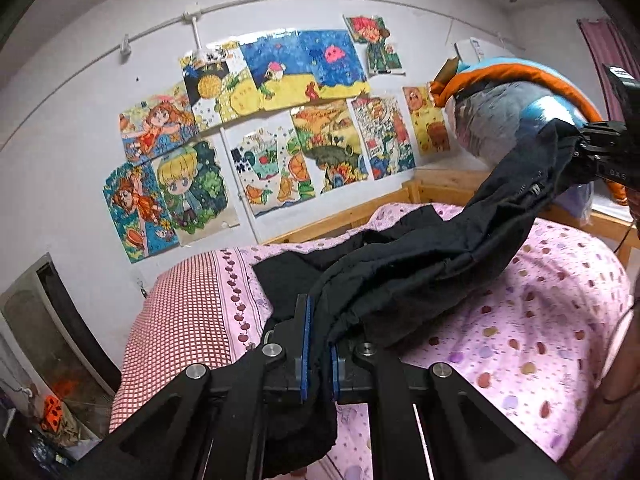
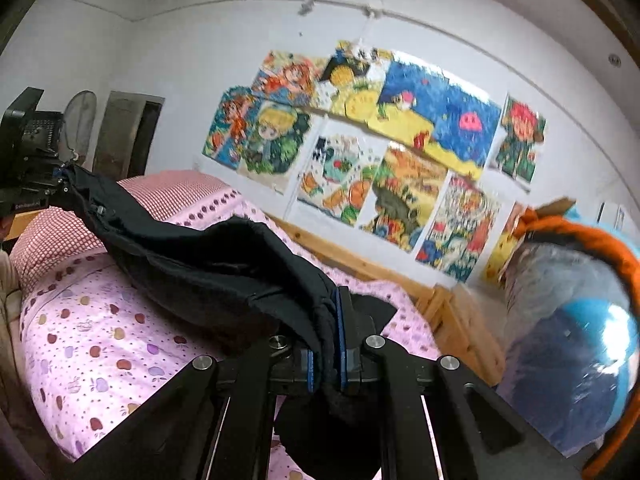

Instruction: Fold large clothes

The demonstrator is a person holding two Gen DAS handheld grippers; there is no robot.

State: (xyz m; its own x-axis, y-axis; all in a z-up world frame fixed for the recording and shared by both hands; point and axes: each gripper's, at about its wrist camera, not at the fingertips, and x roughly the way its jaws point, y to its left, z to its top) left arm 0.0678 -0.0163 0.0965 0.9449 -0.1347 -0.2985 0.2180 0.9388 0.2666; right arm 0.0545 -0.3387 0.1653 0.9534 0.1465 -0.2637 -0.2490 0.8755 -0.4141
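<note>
You've got the black garment (image 1: pixel 420 256) strung between both tools, lower middle of each frame. Your left gripper (image 1: pixel 319 354) is clamped on one end and your right gripper (image 2: pixel 325 354) pinches the other, so the cloth sags in a band over the pink spotted bedspread (image 1: pixel 520 320). Holding it up like that looks like you're squaring the edge before laying it down. Some fabric already rests on the bed further back.

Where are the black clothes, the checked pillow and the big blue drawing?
black garment (image 1: pixel 420 256), left wrist view, its lifted middle.
red checked pillow (image 1: pixel 180 320), left wrist view, its top.
blue drawing (image 1: pixel 304 60), left wrist view, its centre.
</note>
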